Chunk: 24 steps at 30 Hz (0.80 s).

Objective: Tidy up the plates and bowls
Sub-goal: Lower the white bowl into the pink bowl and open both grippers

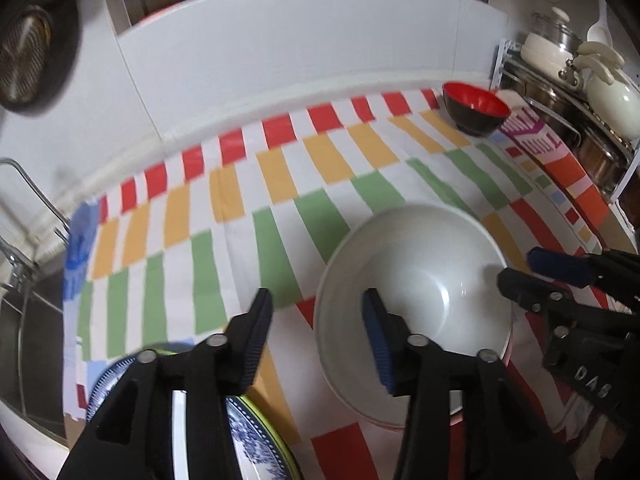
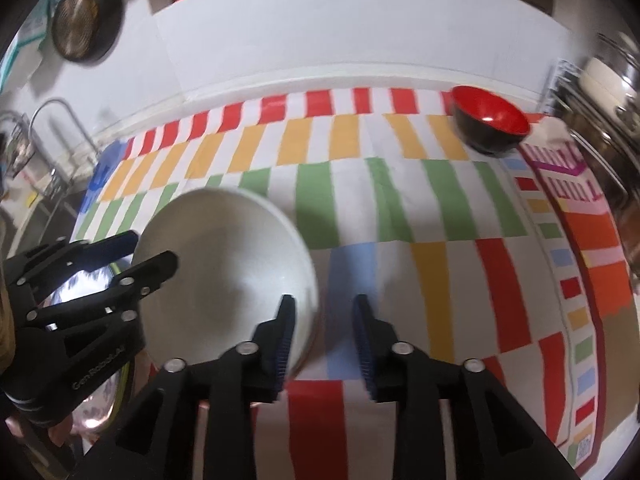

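White bowl [image 1: 412, 280] (seemingly unheld) upright.

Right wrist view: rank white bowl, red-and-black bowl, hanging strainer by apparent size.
1. white bowl, by far the largest in frame, but also nearest the camera.
2. and 3. red-and-black bowl and hanging strainer look about alike; both sit far off near the fisheye edge, so no ranking between them.
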{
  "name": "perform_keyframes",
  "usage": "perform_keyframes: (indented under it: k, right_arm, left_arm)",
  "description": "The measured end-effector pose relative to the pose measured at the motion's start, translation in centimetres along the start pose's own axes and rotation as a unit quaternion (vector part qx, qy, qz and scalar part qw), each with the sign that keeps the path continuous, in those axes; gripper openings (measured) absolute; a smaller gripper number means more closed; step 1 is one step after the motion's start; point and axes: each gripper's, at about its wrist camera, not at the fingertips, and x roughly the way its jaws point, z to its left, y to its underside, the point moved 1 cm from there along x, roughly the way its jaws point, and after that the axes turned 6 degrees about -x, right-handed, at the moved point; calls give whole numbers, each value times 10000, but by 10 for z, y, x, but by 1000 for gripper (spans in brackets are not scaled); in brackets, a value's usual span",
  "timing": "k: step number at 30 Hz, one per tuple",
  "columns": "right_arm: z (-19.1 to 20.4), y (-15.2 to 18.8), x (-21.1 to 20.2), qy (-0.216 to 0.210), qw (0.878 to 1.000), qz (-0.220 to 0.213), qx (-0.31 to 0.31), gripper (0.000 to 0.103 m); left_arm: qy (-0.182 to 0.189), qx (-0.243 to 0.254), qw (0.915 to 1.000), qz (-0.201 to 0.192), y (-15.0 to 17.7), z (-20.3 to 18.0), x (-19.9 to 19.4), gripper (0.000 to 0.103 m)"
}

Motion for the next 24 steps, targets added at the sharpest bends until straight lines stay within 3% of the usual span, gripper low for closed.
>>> perform_keyframes:
  k: [4, 6, 8, 11, 13, 20, 24]
  right_arm:
    - [-12, -1, -17, 131, 9988, -360, 313, 49]
    - [-18, -1, -27, 296, 9966, -654, 396, 64]
    - [-19, -2, -33, 416, 9949, -826, 415, 70]
    - [-23, -5, -38, 470, 9941, -878, 429, 71]
    - [-28, -6, -41, 445, 9935, -907, 531, 71]
    - [-39, -14, -56, 534, 9904, -1154, 550, 74]
    - [-54, -26, -60, 661, 9883, -1197, 676, 74]
  left_arm:
    - [12, 225, 9992, -328, -4, -6, -13, 59]
    - [-16, 383, 9988, -305, -4, -9, -16, 60]
    - [-3, 380, 9990, -238, -6, -9, -18, 61]
    - [64, 239, 9993, -273, -11, -9, -25, 67]
    - [14, 264, 9989, -380, -15, -12, -31, 76]
    - [144, 410, 9970, -637, -39, -27, -38, 77]
    - [229, 748, 9943, -720, -62, -43, -34, 77]
